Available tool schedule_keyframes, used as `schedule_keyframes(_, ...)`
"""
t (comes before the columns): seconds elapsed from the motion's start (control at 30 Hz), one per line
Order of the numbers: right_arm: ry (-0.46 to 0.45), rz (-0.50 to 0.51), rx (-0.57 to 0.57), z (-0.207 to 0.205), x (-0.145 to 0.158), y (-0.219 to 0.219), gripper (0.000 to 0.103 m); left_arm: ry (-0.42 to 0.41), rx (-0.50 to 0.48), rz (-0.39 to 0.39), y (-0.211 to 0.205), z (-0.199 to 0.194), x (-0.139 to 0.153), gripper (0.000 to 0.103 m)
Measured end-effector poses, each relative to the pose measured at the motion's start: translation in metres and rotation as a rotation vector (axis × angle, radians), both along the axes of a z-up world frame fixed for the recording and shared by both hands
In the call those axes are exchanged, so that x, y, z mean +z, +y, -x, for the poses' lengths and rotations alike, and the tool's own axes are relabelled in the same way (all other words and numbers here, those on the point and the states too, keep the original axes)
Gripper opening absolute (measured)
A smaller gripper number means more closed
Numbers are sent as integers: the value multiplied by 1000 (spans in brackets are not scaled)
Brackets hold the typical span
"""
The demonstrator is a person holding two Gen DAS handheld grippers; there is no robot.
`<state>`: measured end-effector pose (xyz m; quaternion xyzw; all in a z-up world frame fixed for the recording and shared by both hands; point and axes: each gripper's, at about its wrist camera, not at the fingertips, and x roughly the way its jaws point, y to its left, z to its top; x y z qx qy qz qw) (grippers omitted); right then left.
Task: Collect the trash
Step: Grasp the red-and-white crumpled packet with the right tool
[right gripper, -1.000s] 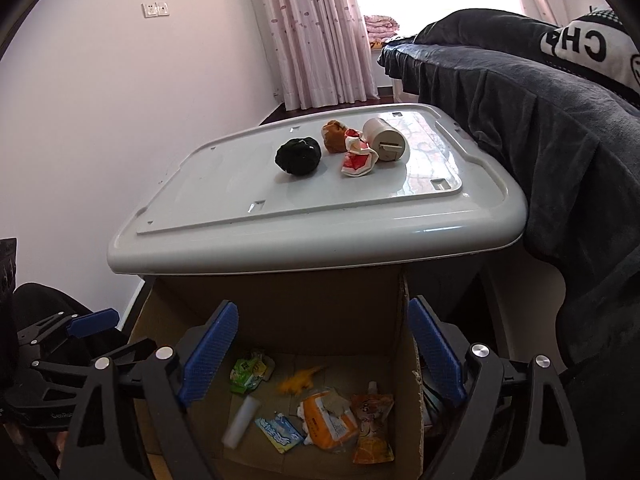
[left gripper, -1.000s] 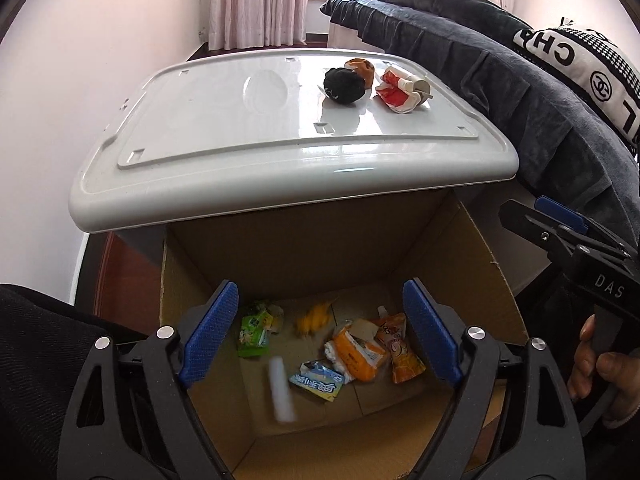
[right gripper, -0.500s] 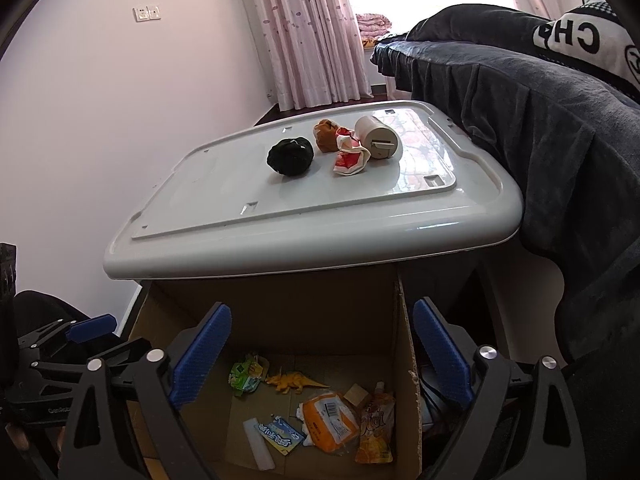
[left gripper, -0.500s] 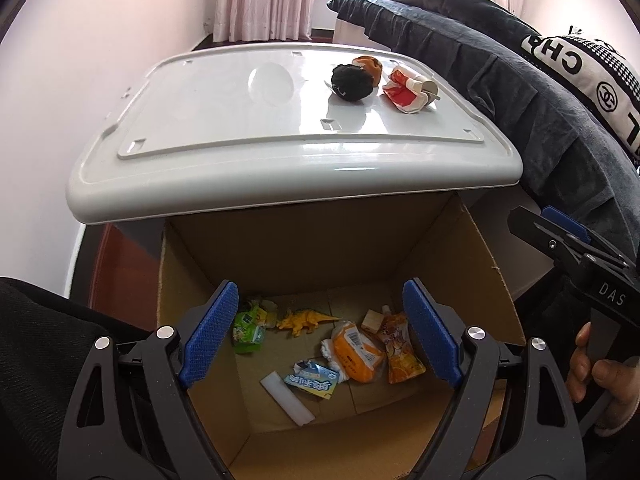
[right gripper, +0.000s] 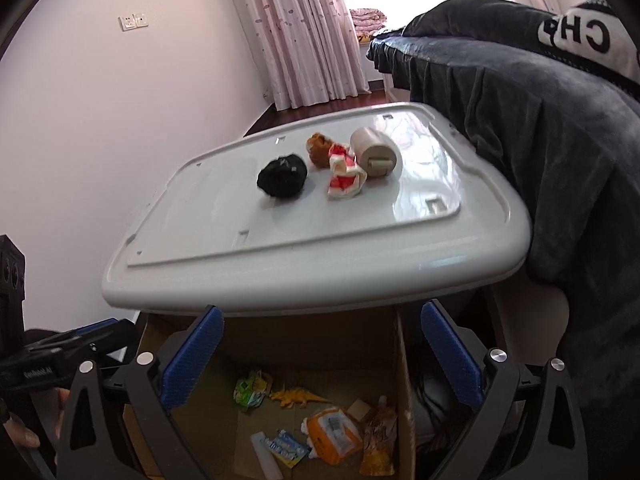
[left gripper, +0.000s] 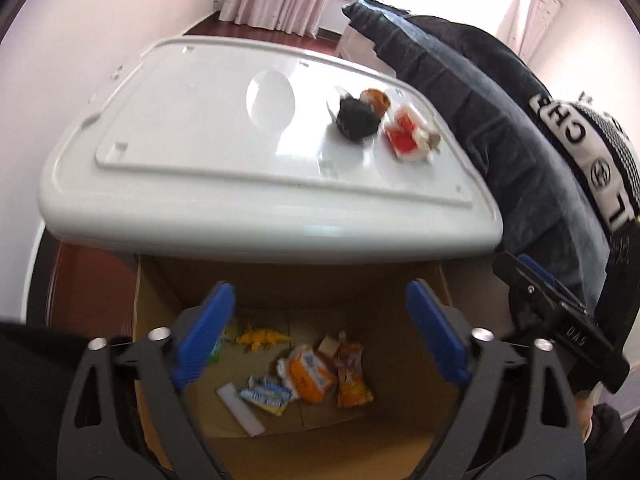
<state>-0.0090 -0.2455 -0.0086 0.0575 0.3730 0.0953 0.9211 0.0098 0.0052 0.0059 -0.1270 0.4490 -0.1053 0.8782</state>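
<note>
A cardboard box [left gripper: 160, 312] [right gripper: 402, 364] stands under the front edge of a white table [left gripper: 192, 136] [right gripper: 360, 240]. Inside lie wrappers, an orange packet [left gripper: 310, 372] [right gripper: 334, 434], a white stick [left gripper: 240, 404] [right gripper: 266, 456] and a yellow toy dinosaur [left gripper: 262, 336] [right gripper: 298, 396]. On the table lie a black lump [left gripper: 356, 120] [right gripper: 282, 178], a brown piece [left gripper: 376, 98] [right gripper: 318, 146], a red-white wrapper [left gripper: 408, 138] [right gripper: 344, 174] and a beige cup [right gripper: 376, 152] on its side. My left gripper [left gripper: 318, 336] and right gripper [right gripper: 318, 360] are open and empty above the box.
A bed with a dark blanket [left gripper: 500, 112] [right gripper: 540, 128] runs along the table's right side. A black-white cushion [left gripper: 592, 148] lies on it. A pink wall [right gripper: 120, 100] and curtains [right gripper: 296, 32] stand behind the table.
The white stick has dropped from mid-air to the box floor. Both grippers have risen and tilted toward the table top, still open.
</note>
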Motion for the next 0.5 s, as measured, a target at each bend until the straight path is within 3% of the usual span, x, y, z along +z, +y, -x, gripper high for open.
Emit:
schedule_keyframes(0.27, -27, 48, -46, -69, 19, -19, 98, -84, 11, -95, -17, -62, 33, 94)
schedule_keyframes(0.5, 71, -14, -77, -133, -4, -23, 98, -53, 27, -103, -23, -103, 15, 94)
